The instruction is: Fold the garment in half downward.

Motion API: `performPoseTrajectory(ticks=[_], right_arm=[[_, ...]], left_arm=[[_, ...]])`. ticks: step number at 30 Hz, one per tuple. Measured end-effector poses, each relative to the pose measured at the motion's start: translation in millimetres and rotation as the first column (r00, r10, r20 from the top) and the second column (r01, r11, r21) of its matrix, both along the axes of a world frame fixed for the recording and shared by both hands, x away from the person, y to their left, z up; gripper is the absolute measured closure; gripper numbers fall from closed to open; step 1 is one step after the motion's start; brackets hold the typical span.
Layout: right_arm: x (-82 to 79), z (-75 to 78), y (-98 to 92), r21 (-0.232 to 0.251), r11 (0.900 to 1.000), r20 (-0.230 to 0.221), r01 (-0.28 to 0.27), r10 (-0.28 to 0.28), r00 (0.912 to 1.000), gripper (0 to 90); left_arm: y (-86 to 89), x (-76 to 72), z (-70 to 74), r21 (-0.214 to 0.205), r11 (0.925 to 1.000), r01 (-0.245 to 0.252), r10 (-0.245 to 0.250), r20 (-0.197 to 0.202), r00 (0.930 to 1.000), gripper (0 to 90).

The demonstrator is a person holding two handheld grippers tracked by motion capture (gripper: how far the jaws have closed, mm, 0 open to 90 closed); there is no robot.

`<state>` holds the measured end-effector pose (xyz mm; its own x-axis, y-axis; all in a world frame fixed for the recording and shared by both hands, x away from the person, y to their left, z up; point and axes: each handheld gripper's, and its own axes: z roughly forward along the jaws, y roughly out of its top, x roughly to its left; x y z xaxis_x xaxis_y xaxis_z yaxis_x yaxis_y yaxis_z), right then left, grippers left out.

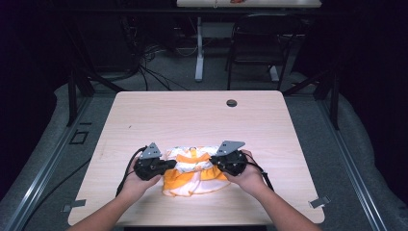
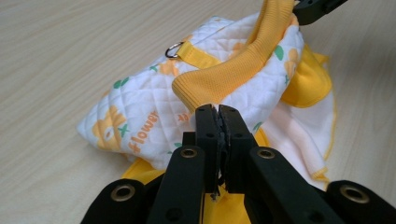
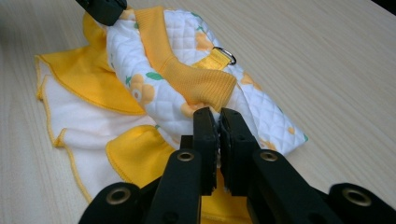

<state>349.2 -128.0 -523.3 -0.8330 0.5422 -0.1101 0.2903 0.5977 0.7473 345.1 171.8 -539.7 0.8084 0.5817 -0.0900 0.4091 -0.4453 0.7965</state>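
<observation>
A small quilted white garment point(image 1: 195, 171) with orange flowers, yellow frills and a yellow ribbed band point(image 2: 243, 65) lies near the table's front edge. My left gripper point(image 1: 171, 165) is at its left end and my right gripper point(image 1: 215, 162) at its right end. In the left gripper view the jaws point(image 2: 217, 109) are shut on one end of the ribbed band. The band runs up to the right gripper point(image 2: 317, 7). In the right gripper view the jaws point(image 3: 218, 114) are shut on the band's other end point(image 3: 205, 86), which leads to the left gripper point(image 3: 102, 9). A metal D-ring point(image 3: 225, 55) sits on a yellow strap.
The wooden table point(image 1: 192, 115) has a round cable hole point(image 1: 231, 102) near its far edge. Beyond the table stand a dark chair point(image 1: 260, 43) and a desk leg point(image 1: 198, 48) with cables on the floor.
</observation>
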Motion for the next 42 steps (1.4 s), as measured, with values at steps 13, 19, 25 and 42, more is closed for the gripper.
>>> performPoseTrajectory(ticks=[13, 19, 25, 42], right_arm=[[-13.2, -3.5, -14.3, 0.065, 0.9969, -0.030, 0.044, -0.042, 0.9987, 77.0], [-11.0, 9.1, -17.4, 0.116, 0.9908, -0.002, 0.070, -0.071, 0.9975, 81.3], [18.5, 7.0, -9.2, 0.105, 0.9890, -0.028, 0.104, -0.101, 0.9944, 89.1], [7.0, -3.5, -4.4, 0.076, 0.9960, -0.126, -0.048, 0.057, 0.9904, 88.4]], left_arm=[[2.0, -20.6, 8.8, -0.088, 0.9946, 0.054, -0.054, 0.006, 0.9985, 68.4], [10.4, -8.8, 17.8, -0.098, 0.9948, -0.027, 0.030, 0.024, 0.9993, 73.9], [6.1, 16.3, 1.5, -0.009, 0.9944, -0.106, 0.105, -0.037, 0.9938, 89.5], [-18.0, -20.0, -5.0, -0.047, 0.9955, 0.083, -0.086, -0.071, 0.9938, 89.7]])
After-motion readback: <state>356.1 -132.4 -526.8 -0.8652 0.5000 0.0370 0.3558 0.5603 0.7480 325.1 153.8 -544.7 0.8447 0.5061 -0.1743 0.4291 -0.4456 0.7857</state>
